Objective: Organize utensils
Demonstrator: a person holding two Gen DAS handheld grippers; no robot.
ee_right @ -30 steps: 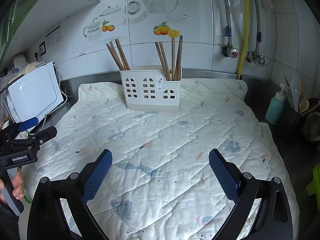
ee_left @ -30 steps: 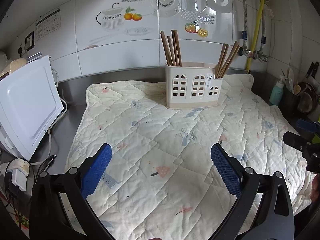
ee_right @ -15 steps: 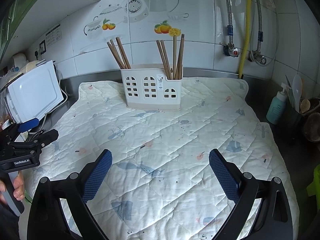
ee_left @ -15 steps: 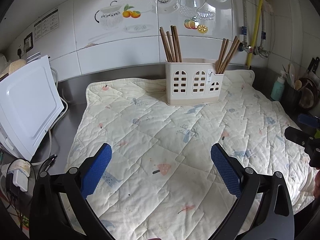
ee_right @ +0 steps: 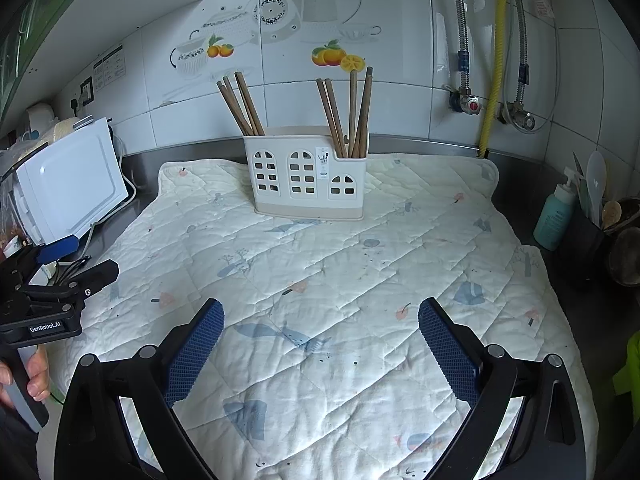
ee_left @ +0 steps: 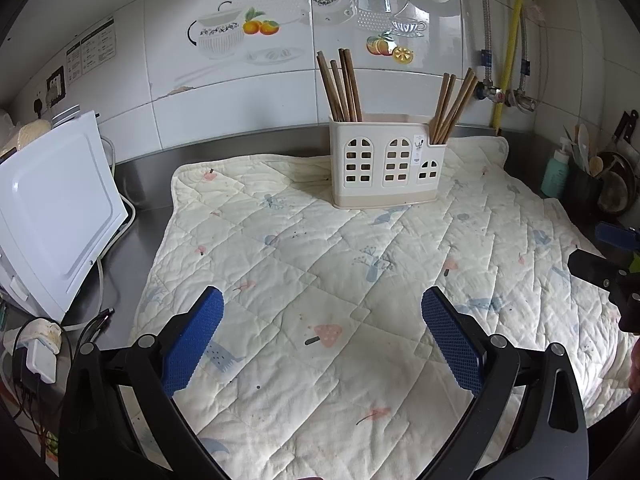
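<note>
A white utensil holder [ee_left: 386,166] [ee_right: 310,176] with arched cut-outs stands at the back of a quilted mat [ee_left: 320,264] [ee_right: 340,280]. Brown chopsticks stand in its left end [ee_left: 340,84] [ee_right: 240,102] and in its right end [ee_left: 454,106] [ee_right: 348,114]. My left gripper [ee_left: 322,312] is open and empty, low over the mat's near side. My right gripper [ee_right: 320,316] is open and empty, also over the near side. Each gripper shows at the edge of the other's view: the right one [ee_left: 604,268], the left one [ee_right: 56,276].
A white appliance [ee_left: 52,216] [ee_right: 72,184] with cables stands on the steel counter at the left. A teal bottle [ee_left: 556,168] [ee_right: 556,216] and a dark pot of spoons [ee_right: 600,216] stand at the right. Pipes and valves [ee_right: 488,100] run along the tiled wall.
Both grippers have drifted slightly back from the holder and stay open and empty. The chopsticks and holder have not moved.
</note>
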